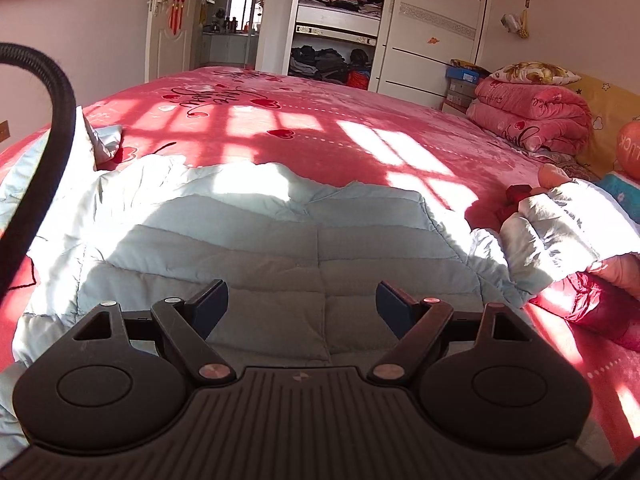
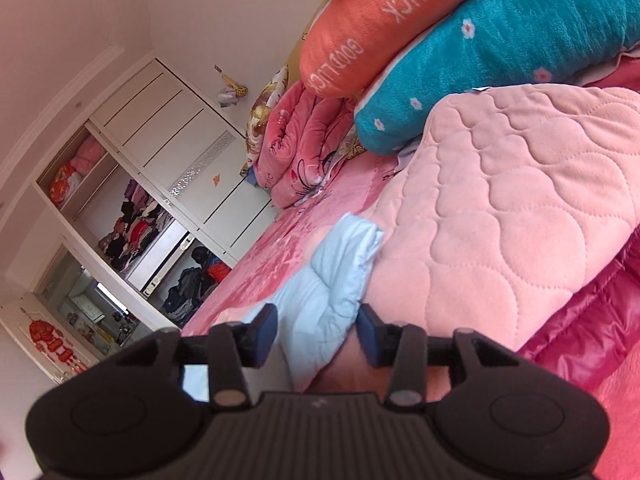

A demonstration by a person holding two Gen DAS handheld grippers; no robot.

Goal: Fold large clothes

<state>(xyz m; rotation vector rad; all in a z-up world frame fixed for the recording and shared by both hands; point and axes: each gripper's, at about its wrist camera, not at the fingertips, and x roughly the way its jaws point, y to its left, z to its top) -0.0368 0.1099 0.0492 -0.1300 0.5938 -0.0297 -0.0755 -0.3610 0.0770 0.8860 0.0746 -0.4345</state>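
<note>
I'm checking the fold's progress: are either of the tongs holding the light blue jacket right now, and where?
Neither. The left tongs stand open above the light blue jacket. The right tongs are open around its sleeve, pads not pressing.

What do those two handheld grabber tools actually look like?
Both match. The left gripper and right gripper have a matte black ribbed body, two round black discs, angled arms with silvery pivot pins, and dark blue finger pads. A black corrugated cable loops beside the left one.

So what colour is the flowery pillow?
Teal pillow with small white flowers; right wrist view shows it best.
</note>
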